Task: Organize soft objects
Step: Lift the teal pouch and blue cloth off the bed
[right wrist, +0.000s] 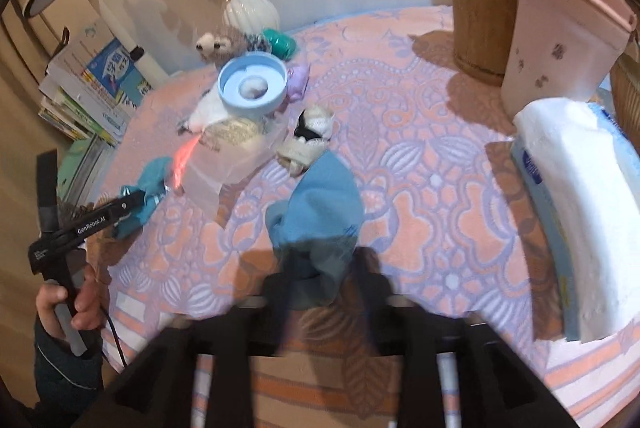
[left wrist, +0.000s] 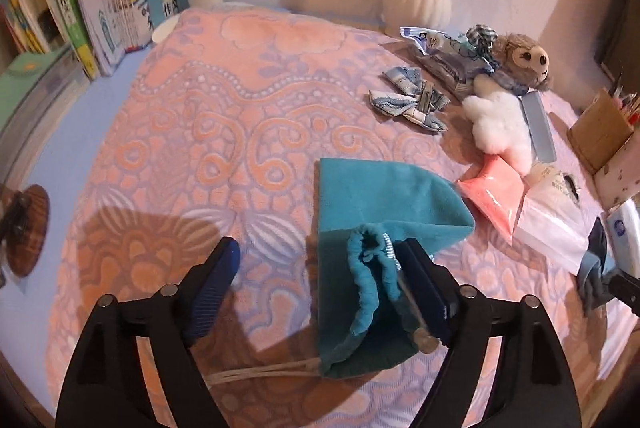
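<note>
Early days: the teal pouch lies beneath the wide-open left gripper, blue cloth between the right gripper's parted fingers (blurry); toys remain scattered.

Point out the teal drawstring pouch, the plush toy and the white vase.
teal drawstring pouch (left wrist: 384,196), left wrist view, flat upper panel.
plush toy (left wrist: 524,58), left wrist view, its face.
white vase (left wrist: 420,0), left wrist view, ribbed body.
</note>
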